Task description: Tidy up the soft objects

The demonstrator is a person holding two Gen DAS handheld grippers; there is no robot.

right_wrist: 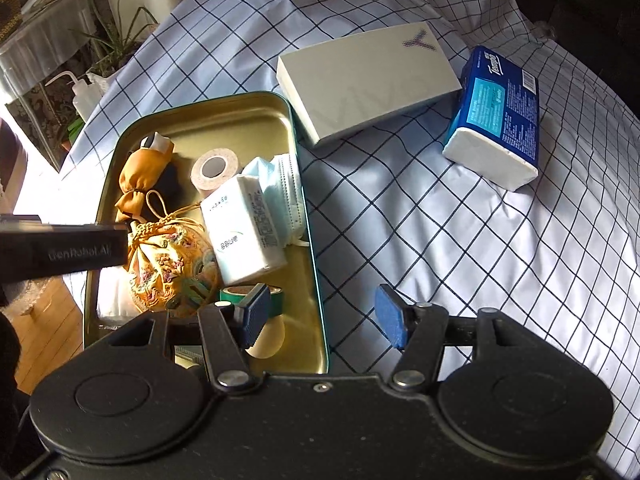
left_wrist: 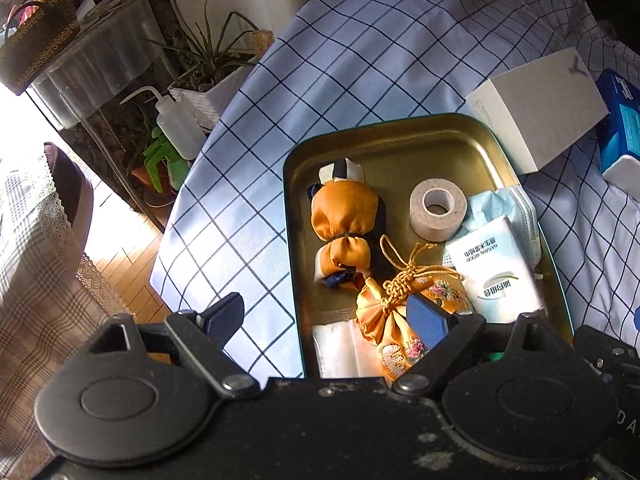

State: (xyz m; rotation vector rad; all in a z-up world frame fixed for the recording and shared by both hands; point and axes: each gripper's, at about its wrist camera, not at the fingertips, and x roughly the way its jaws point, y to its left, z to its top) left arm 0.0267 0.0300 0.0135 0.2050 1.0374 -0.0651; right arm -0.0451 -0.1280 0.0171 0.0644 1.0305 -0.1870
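both hand-held grippers stand with their fingers spread and nothing between the ridged blue pads. left gripper (left_wrist: pixel 326 320) hangs over the near left edge of the tin tray (left_wrist: pixel 384 136), one pad over the checked bedsheet (left_wrist: pixel 360 40), the other over the embroidered pouch (left_wrist: pixel 420 308). right gripper (right_wrist: pixel 324 316) straddles the tray's right wall, its left pad above a green tape roll (right_wrist: pixel 276 300) and a smooth beige egg-shaped thing (right_wrist: pixel 268 340), its right pad over the sheet.

the tray is a shallow rounded rectangle of brassy metal with a dark green outer rim. inside it lie a glossy orange satin doll (left_wrist: pixel 344 220) cinched at the waist, the gold brocade pouch with floral stitching and a knotted cord, a squat roll of pale fabric tape (left_wrist: pixel 438 208) on its flat end, a soft plastic-wrapped tissue pack (left_wrist: pixel 496 276) leaning on pleated blue face masks (left_wrist: pixel 508 208), and folded white cloth (left_wrist: pixel 344 348) at the near end.

just beyond the tray a stiff white box (right_wrist: pixel 368 80) rests against its far corner, and a blue tissue pack (right_wrist: pixel 496 116) lies beside the box on the wrinkled sheet.
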